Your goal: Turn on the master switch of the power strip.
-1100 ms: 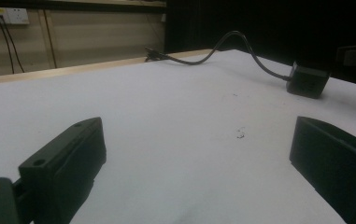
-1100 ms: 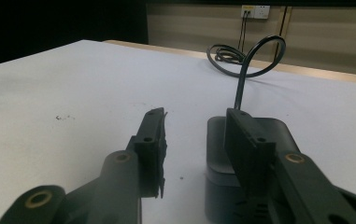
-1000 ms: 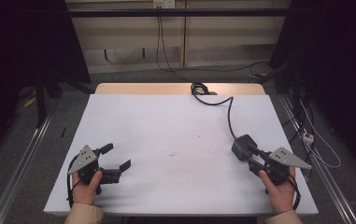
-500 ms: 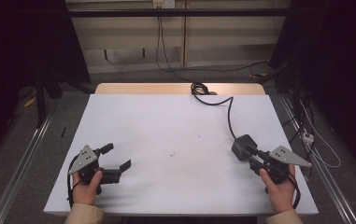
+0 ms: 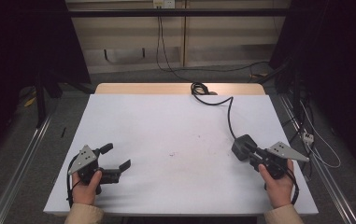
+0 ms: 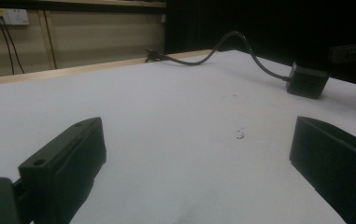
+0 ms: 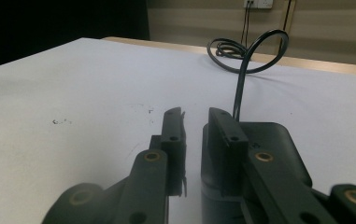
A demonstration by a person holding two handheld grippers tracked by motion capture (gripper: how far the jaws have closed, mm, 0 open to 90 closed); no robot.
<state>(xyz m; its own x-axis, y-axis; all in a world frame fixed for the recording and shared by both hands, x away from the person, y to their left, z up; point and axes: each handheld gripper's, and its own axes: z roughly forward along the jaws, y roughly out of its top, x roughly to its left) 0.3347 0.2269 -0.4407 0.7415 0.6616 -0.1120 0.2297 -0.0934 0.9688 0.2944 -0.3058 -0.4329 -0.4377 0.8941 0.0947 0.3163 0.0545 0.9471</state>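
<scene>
White tabletop [image 5: 175, 130] all over, pretty bare, with a pale wooden strip [image 5: 143, 88] along its far edge. I've got a gripper in each hand, both resting low at the near side, well apart from each other.

My right gripper [image 7: 195, 122] is down at the near right, and its jaws have just been closing. They now stand with a narrow gap between them, and nothing sits in that gap. What I'm working on is the black, boxy power adapter [image 5: 242, 146], lying flat on the table right at the tips. In the right gripper view its rounded black body [image 7: 278, 140] sits just beside and behind one jaw, so the jaws are next to it, not around it. Whether that jaw actually touches the casing, I can't tell.

From the adapter a black cable [image 5: 229, 116] runs toward the far edge and ends in a small loose coil [image 5: 199, 88] near the wooden strip, just right of the middle.

My left gripper [image 5: 116, 157] is at the near left, jaws spread wide with bare table between them, holding nothing. From its own view the adapter [image 6: 308, 80] shows way over on the far right, cable curving off behind it. Few tiny dark specks [image 5: 172, 153] mark the middle of the table.
</scene>
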